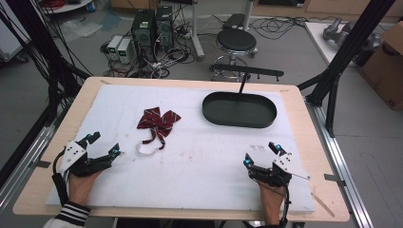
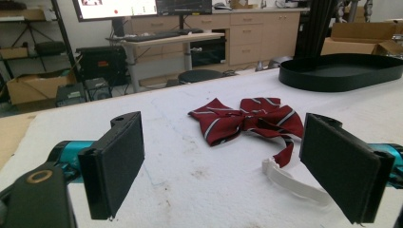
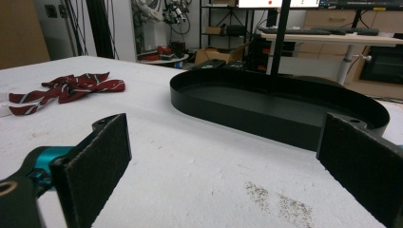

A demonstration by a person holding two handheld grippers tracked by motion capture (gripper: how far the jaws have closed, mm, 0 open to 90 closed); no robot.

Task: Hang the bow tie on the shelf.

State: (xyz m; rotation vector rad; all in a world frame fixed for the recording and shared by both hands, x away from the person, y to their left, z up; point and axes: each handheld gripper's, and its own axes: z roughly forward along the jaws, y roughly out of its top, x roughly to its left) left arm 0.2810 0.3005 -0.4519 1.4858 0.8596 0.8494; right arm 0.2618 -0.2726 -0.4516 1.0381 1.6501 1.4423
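Red striped bow tie (image 2: 247, 119) with white strap (image 2: 292, 181) on white mat (image 2: 190, 175), between wide-apart left gripper (image 2: 223, 166) fingers (image 2: 116, 161).

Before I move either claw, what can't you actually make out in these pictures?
- Bow tie: its underside lies against the table. In the right gripper view, the left edge cuts its strap.
- White strap: in the left gripper view, the left claw's jaw covers its far end.
- Black tray: in the right gripper view, the right claw's jaw hides its near right rim.
- Marks on the white mat: too small to identify.
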